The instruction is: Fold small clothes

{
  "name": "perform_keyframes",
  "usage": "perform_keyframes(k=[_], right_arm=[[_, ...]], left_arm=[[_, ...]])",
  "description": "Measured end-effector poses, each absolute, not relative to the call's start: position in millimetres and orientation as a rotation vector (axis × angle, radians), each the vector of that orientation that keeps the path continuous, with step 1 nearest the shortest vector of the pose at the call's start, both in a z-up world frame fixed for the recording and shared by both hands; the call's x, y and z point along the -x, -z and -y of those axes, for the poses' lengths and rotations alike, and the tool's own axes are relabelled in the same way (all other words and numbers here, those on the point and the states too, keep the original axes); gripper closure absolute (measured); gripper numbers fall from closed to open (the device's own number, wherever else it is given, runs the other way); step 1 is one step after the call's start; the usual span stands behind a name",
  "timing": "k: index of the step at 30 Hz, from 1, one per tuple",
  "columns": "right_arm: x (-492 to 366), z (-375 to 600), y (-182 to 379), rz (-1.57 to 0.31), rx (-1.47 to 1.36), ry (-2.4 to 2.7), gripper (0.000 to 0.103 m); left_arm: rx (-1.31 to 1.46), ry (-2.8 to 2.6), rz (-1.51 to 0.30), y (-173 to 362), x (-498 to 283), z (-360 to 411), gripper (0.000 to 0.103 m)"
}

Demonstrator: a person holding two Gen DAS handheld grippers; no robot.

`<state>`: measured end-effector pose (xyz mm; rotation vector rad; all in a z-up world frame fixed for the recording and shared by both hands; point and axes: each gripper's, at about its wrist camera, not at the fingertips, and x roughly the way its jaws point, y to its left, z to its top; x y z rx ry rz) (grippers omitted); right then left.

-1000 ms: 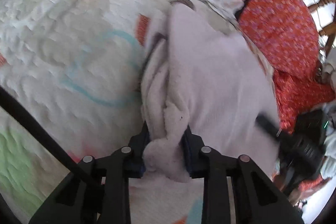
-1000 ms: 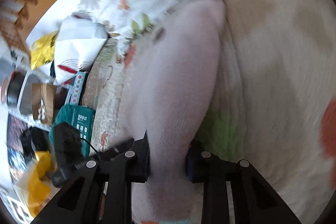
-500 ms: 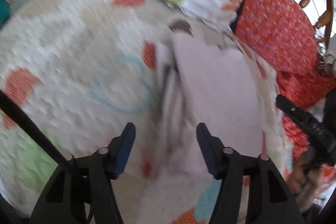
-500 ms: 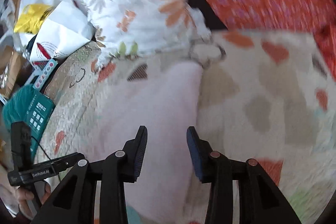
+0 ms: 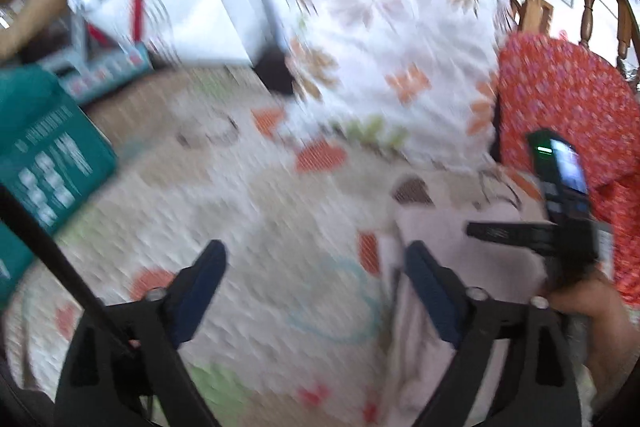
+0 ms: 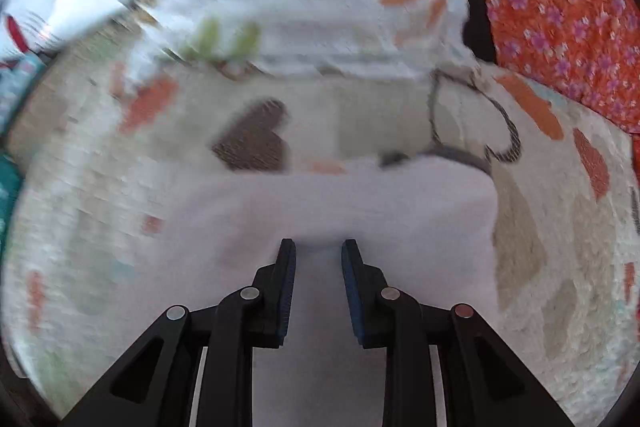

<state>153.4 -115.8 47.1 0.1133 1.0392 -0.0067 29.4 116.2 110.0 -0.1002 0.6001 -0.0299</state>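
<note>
Jaws opening wide on the left gripper [image 5: 316, 291] (empty), right gripper's [image 6: 319, 259] closing, seemingly over soft pale garment [image 6: 360, 211].

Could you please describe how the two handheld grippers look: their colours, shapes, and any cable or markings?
The left gripper and right gripper both have matte black angular plastic frames, blue ribbed pads inside the fingers, and round silver rivets. A thin black cable runs beside the left one. No markings are readable. No sleeve is visible.

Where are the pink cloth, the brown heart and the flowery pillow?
pink cloth [image 6: 360, 203]: right wrist view, its flat middle.
brown heart [image 6: 254, 137]: right wrist view, centre of the heart on the quilt.
flowery pillow [image 5: 400, 67]: left wrist view, middle of its front.
</note>
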Motion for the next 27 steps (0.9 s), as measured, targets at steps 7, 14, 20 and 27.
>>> perform_keyframes(k=[7, 14, 20, 27], right_arm=[[-85, 75, -59, -0.984, -0.114, -0.117, 0.076], [14, 33, -22, -1.076, -0.039, -0.303, 0.076], [14, 92, -71, -0.924, -0.061, -0.118, 0.06], [22, 123, -19, -1.079, -0.103, -0.058, 0.057]], left_arm=[[0.14, -0.017, -0.489, -130, -24, -137, 0.001], [0.119, -0.156, -0.5, -129, -18, -155, 0.001], [0.147, -0.178, -0.394, -140, 2, -164, 0.0], [0.159, -0.168, -0.321, -152, 12, -170, 0.0]])
